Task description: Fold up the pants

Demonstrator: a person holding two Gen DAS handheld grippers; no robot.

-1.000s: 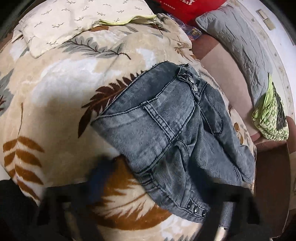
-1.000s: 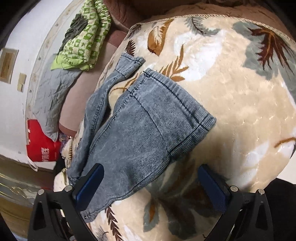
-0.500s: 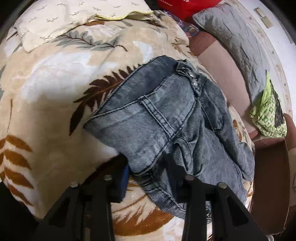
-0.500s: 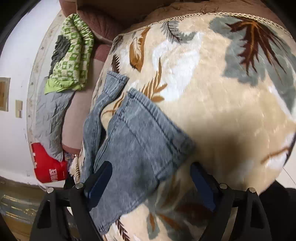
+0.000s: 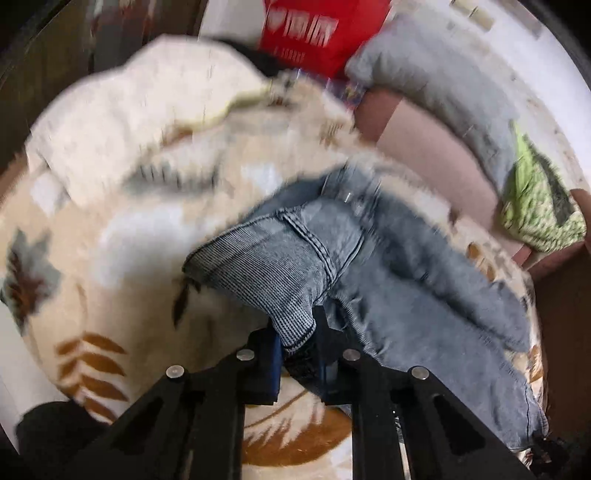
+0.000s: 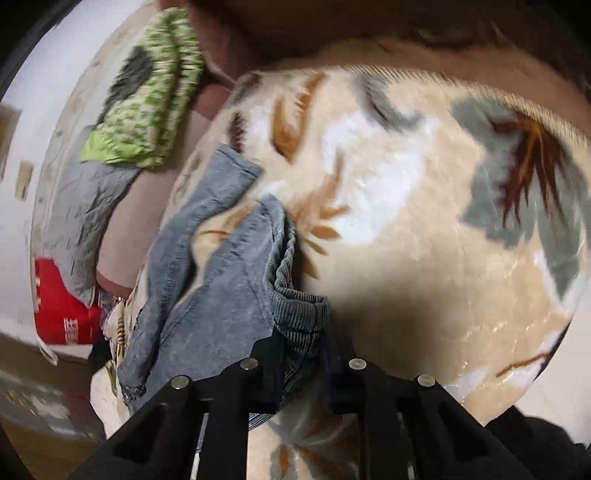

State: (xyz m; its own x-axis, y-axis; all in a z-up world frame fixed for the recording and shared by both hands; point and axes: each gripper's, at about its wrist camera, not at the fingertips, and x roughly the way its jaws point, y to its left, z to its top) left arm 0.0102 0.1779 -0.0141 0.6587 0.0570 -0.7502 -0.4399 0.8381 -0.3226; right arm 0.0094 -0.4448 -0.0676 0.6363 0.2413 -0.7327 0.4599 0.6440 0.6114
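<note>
Two-handed pinch at the start of a fold. The grey corduroy pants [image 5: 369, 266] lie on a leaf-patterned plush blanket [image 5: 122, 243] spread over a bed, the waistband with its metal buttons toward the far side in the left wrist view and the legs running off to the right.

The left gripper [image 5: 297, 354] has its jaws closing on a hem corner of the cloth, which is bunched between the blue pads; the corner is raised clear of the blanket so that the layer can be carried over. The right gripper [image 6: 303, 363] likewise has its jaws closing on a gathered edge of the pants [image 6: 229, 280], the ribbed fabric puckered above the pads. Gripping two points of the near edge probably keeps it straight while it is folded across.

Blur in both views fits a lift in progress.

Beyond the blanket lie a cream pillow [image 5: 129, 122], a grey quilted cushion [image 5: 436, 85], a green patterned cloth [image 5: 539, 210] and a red bag [image 5: 306, 26], all well apart from the pants.
</note>
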